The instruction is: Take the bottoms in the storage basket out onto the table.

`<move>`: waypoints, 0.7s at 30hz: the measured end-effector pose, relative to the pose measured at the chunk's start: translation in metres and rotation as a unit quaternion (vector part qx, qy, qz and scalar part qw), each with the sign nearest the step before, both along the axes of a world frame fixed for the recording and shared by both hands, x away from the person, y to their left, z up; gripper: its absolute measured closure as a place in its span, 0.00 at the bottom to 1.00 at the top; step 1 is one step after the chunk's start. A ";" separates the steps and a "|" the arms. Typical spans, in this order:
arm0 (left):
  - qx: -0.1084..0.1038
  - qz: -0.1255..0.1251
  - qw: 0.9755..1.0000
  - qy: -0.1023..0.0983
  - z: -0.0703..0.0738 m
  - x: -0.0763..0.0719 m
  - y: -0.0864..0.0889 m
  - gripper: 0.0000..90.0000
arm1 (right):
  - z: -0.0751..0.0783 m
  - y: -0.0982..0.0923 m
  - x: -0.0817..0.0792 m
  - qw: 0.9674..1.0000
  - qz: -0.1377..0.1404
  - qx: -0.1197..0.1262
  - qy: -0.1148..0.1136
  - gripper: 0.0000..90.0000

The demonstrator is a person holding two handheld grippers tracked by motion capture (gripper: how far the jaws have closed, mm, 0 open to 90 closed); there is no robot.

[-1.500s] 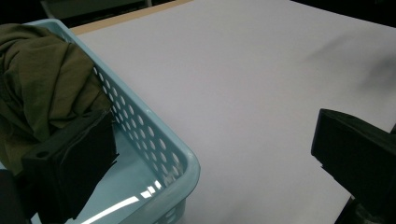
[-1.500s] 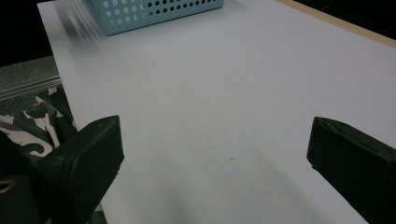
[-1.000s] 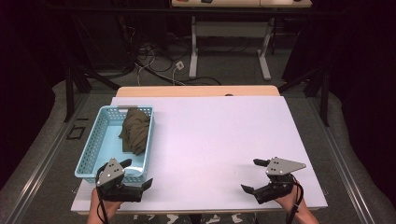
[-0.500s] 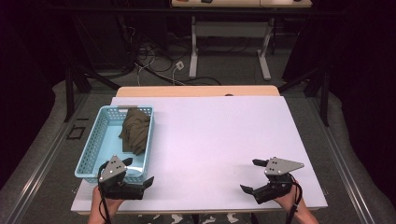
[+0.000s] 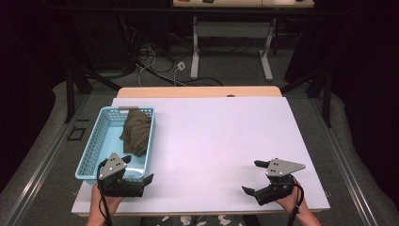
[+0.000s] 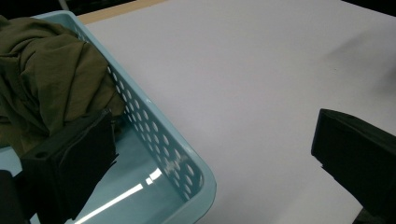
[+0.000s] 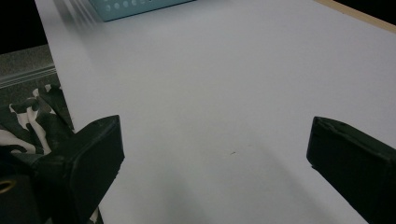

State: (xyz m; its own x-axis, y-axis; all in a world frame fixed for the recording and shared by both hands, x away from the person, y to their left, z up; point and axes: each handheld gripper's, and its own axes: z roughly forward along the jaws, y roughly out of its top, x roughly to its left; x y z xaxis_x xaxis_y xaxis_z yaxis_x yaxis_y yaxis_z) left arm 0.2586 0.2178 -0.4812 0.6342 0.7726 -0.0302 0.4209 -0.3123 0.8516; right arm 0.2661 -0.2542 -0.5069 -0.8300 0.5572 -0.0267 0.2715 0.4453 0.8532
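In the left gripper view, open jaws straddle the basket [image 6: 154, 135] corner holding olive cloth [image 6: 46, 74].

Each hand carries a matte black, blocky two-jaw claw. The left claw [image 5: 134, 181] and the right claw [image 5: 254, 178] each bear a flat grey three-cornered metal plate on top, dotted with small dark screw holes. A thin black cable trails from the rear of each toward the person. In the gripper views the jaws are thick, squared black blocks with slightly rough edges; the left one shows a small round hole near its base. The forearms are bare, without sleeves.
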 end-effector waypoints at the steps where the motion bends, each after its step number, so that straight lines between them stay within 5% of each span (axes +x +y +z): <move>1: 0.001 0.000 1.000 -0.001 0.001 0.000 0.000 0.00 | 0.000 0.000 0.000 1.000 0.000 -0.002 0.001 0.04; 21: 0.029 0.042 0.999 0.004 0.019 0.022 -0.011 0.00 | -0.001 0.002 0.000 1.000 0.003 -0.001 0.006 0.04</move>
